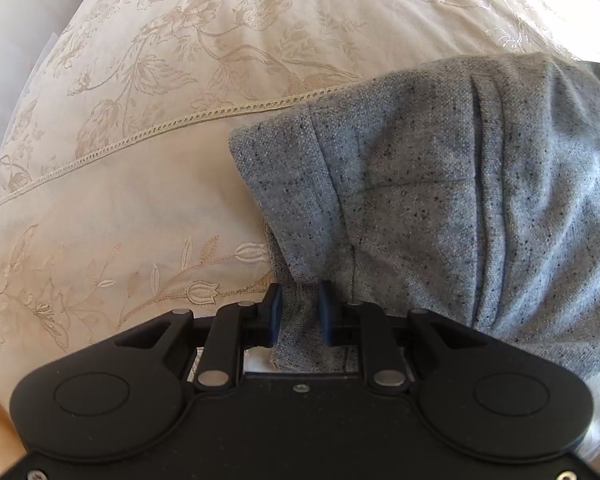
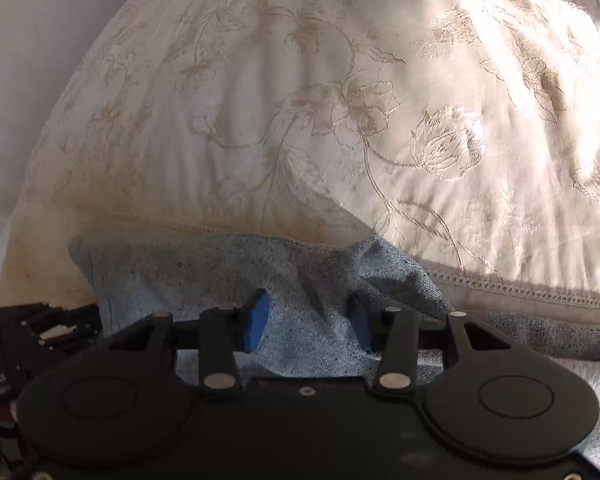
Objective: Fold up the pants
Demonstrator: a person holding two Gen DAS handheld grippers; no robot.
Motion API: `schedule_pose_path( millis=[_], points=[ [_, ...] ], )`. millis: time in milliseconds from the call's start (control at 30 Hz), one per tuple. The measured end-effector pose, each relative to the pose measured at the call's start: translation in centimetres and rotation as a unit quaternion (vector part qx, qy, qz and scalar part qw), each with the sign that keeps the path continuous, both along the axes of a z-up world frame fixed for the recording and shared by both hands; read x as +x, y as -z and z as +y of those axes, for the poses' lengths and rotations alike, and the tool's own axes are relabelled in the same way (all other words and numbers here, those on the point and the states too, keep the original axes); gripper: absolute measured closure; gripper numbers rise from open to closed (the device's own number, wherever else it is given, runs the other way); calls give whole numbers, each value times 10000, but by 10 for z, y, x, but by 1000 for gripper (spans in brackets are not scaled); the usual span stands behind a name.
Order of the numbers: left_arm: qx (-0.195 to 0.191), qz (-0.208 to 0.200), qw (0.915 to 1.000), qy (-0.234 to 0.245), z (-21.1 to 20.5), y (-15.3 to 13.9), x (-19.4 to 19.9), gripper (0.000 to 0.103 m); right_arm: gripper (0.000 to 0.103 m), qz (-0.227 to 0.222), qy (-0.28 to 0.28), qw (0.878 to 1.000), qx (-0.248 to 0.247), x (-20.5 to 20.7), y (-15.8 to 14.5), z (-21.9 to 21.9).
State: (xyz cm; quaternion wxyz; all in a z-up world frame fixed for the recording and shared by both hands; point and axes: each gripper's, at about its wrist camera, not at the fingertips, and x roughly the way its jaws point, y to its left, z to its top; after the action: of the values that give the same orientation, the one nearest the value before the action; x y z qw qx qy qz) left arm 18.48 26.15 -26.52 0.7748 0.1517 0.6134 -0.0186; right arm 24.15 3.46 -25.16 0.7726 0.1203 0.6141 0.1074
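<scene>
On the embroidered cream bedspread (image 1: 112, 184) lie the grey speckled pants (image 1: 460, 200), already doubled over, it seems. Each tool grips an edge of them: the left gripper (image 1: 300, 312) pinches a narrow strip, the right gripper (image 2: 310, 324) clamps a wider bunch. From the left jaws, the cloth stretches forward and rightward, so both hands are equally near.
</scene>
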Motion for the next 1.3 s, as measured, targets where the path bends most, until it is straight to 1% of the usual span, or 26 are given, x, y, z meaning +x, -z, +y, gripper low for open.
schedule_pose_path(
  millis=[100,233,333,367,433,467,500,533,567,600,633,667,733,800,833,867,900,967,1033,1100,1167,1200,1267,1300],
  points=[
    [0,-21,10000,35,-4,-1,-4,77,55,61,130,9999,93,12,0,-9],
    [-26,-24,10000,18,-4,-1,-6,77,55,220,129,9996,96,23,7,-7],
    [-54,-30,10000,4,-1,-4,-6,77,56,498,273,9984,63,31,20,-8],
    [-63,-35,10000,5,0,-4,-6,77,67,602,294,9978,-11,34,27,-6],
    [-72,-42,10000,23,2,-4,-7,77,101,714,128,9969,-309,39,29,3],
    [-70,-37,10000,48,2,-4,-7,77,101,568,8,9976,-395,42,20,6],
    [-61,-31,9999,85,2,-5,-8,77,101,146,24,9989,-446,45,4,7],
    [-45,-27,9999,125,2,-5,-8,77,101,-197,251,9990,-312,51,-12,2],
    [-40,-39,9999,155,2,-5,-10,77,101,-274,533,9981,-100,59,-19,-7],
    [-28,-56,9998,179,2,-5,-10,77,101,-183,697,9974,33,68,-17,-13],
    [5,-73,9997,213,0,-4,-12,77,101,-129,747,9971,-61,74,-11,-13],
    [47,-81,9996,260,-2,-4,-12,77,101,-66,698,9973,-217,78,-2,-11],
    [138,-89,9991,383,-4,-4,-14,77,101,102,426,9973,-593,86,20,2],
    [177,-62,9988,452,-5,-6,-17,77,98,60,398,9963,-762,86,26,8],
    [184,-17,9987,475,-5,-9,-19,77,95,-88,475,9952,-848,84,21,10],
    [152,22,9988,456,-1,-14,-20,76,86,-268,551,9940,-906,79,13,12],
    [105,58,9993,358,4,-22,-22,72,84,-603,568,9917,-981,70,-3,15],
    [-33,92,9999,80,14,-39,-22,73,82,-1006,351,9900,-928,47,-31,23],
    [-345,-38,9993,-164,18,-58,-19,73,82,-1116,43,9918,-626,16,-48,31],
    [-551,-251,9978,-262,12,-73,-13,73,82,-1060,-242,9929,-483,-15,-51,43],
    [-732,-429,9962,-175,-2,-81,-7,73,82,-935,-447,9932,-524,-43,-43,55],
    [-803,-455,9957,-80,-10,-81,-6,73,82,-767,-497,9945,-509,-58,-36,57],
    [-865,-314,9956,179,-28,-69,-4,70,82,-464,-490,9963,-534,-87,-14,65],
    [-857,-146,9959,256,-34,-58,-7,69,82,-294,-535,9963,-604,-102,-3,69]
  ],
)
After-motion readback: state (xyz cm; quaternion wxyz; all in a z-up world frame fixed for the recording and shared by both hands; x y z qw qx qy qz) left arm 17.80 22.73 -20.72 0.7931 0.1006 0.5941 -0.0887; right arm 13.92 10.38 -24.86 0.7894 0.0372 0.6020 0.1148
